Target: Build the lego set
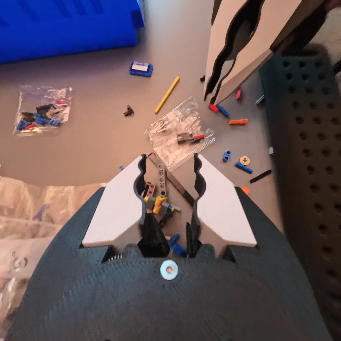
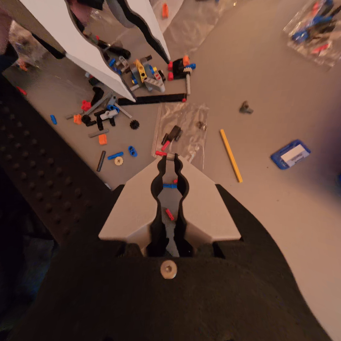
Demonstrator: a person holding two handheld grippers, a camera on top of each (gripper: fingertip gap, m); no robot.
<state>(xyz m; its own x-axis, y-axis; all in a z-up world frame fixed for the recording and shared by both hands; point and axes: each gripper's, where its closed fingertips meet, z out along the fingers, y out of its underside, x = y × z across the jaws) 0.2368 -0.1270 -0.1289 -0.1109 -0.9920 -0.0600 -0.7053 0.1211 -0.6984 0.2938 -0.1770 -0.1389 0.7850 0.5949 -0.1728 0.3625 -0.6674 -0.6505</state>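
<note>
A part-built lego assembly [image 1: 156, 202] of grey, yellow and blue pieces lies on the grey table between the fingers of my left gripper [image 1: 169, 156], which is open and straddles it. It also shows in the right wrist view [image 2: 143, 75], with the left gripper [image 2: 151, 80] open around it and a long black beam [image 2: 153, 98] just in front. My right gripper [image 2: 169, 157] is shut on a small grey piece [image 2: 170, 156] at its tips, low over the table next to a red pin [image 2: 160, 153]. In the left wrist view the right gripper [image 1: 210, 100] stands at the upper right.
A blue bin [image 1: 64, 27] stands at the back left. Two clear bags of parts [image 1: 42, 108] [image 1: 180, 136], a yellow axle [image 1: 167, 95] and a blue tag [image 1: 141, 68] lie on the table. A black perforated mat [image 1: 304, 147] borders the right. Loose pieces [image 2: 99, 116] lie scattered. There is about 8 cm between the tips of the two grippers.
</note>
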